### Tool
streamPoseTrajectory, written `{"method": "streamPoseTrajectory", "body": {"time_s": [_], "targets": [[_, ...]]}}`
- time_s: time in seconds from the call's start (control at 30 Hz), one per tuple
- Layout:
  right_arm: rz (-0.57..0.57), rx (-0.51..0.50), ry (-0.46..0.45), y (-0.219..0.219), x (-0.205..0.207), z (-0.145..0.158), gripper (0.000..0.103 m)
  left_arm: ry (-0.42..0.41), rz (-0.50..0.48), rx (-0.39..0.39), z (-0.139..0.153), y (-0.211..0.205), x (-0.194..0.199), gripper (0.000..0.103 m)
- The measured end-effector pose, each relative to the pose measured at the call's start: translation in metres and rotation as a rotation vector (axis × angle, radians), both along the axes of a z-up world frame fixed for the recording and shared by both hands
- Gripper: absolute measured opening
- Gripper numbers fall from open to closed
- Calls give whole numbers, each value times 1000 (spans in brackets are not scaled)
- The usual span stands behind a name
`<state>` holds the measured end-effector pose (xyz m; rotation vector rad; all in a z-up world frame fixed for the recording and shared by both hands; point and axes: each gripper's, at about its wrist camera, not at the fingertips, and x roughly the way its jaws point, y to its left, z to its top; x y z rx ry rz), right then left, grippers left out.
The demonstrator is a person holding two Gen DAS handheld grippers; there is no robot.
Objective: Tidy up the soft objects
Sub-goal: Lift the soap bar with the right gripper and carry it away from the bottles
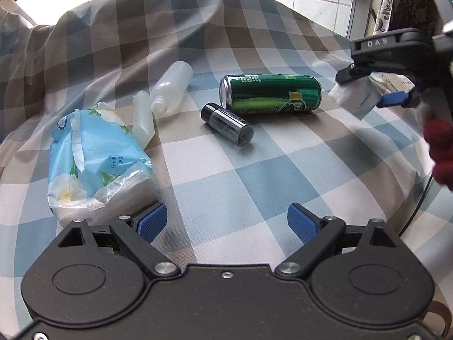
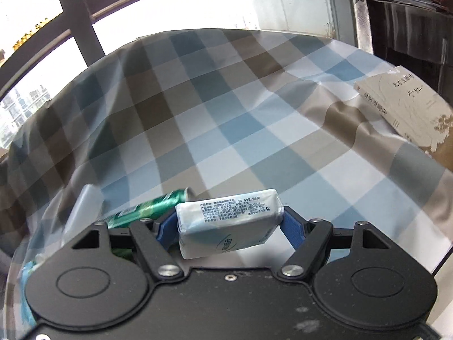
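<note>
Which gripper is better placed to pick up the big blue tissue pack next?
Left. The left gripper is open and empty, and the big blue tissue pack lies just beside its left finger. The right gripper is already shut on a small tissue packet.

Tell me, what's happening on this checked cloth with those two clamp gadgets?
A person is sorting soft things with a handheld gripper in each hand. The right gripper is shut on a small pocket tissue pack, held up off the checked cloth. The left gripper hangs open and empty beside a torn-open floral tissue pack. Two clear plastic bottles, a dark small bottle and a green Perrier can lie on their sides.
</note>
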<state>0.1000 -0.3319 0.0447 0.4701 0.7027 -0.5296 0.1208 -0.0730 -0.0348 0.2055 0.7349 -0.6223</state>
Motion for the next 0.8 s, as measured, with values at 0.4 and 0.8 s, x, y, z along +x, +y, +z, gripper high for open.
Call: {"method": "streamPoseTrajectory", "body": {"time_s": [0.4,0.8], "targets": [[151,7,-110,32,-30,5,75,-215,-59,129,19,-19,-7,90],[182,87,-131,26,-38,10,75,-134,-323,282,18,-70,80,89]]}}
